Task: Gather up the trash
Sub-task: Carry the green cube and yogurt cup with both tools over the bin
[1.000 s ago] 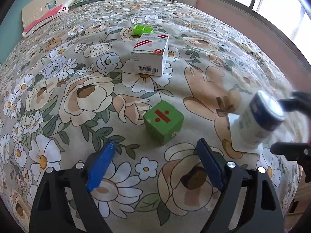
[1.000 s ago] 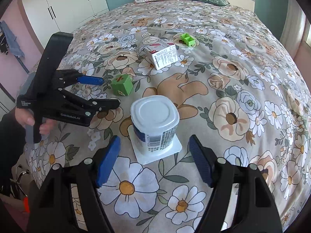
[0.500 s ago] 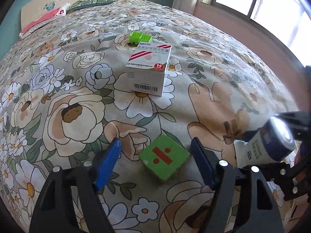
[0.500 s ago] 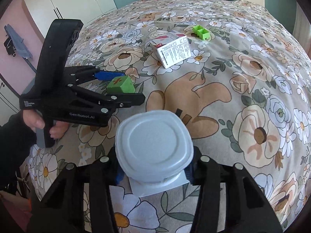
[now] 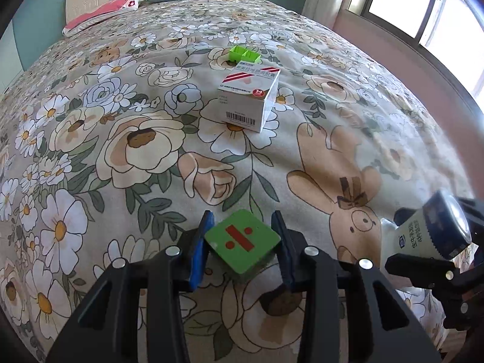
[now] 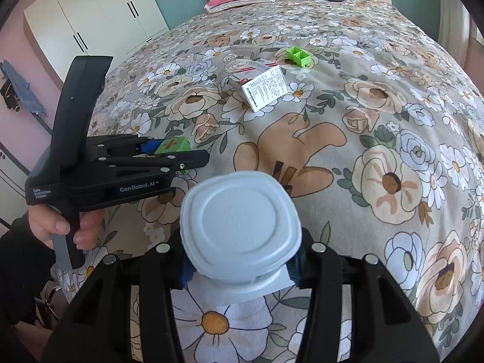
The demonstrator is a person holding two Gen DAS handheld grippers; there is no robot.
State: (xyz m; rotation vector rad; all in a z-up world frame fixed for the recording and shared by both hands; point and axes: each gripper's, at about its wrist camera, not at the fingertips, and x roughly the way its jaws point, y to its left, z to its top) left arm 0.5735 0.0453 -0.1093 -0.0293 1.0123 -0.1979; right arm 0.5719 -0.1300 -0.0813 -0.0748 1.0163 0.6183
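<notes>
My left gripper [image 5: 242,249] is shut on a green cube [image 5: 242,245] with a red division sign, at the near part of the flowered bedspread; it also shows in the right wrist view [image 6: 172,145]. My right gripper [image 6: 240,260] is shut on a white yogurt cup [image 6: 240,227], held upside down with its base towards the camera. The cup also shows at the right edge of the left wrist view [image 5: 423,236]. A white medicine box [image 5: 249,98] with red stripes lies further up the bed, and a small green tray [image 5: 244,54] lies behind it.
The flowered bedspread [image 5: 121,139] covers the whole bed. Pillows [image 5: 103,10] lie at the headboard. A window [image 5: 423,15] is on the right. White wardrobes [image 6: 99,12] stand on the left in the right wrist view.
My left gripper moved forward around the green cube and closed on it. My right gripper closed on the yogurt cup and lifted it off the bed.
</notes>
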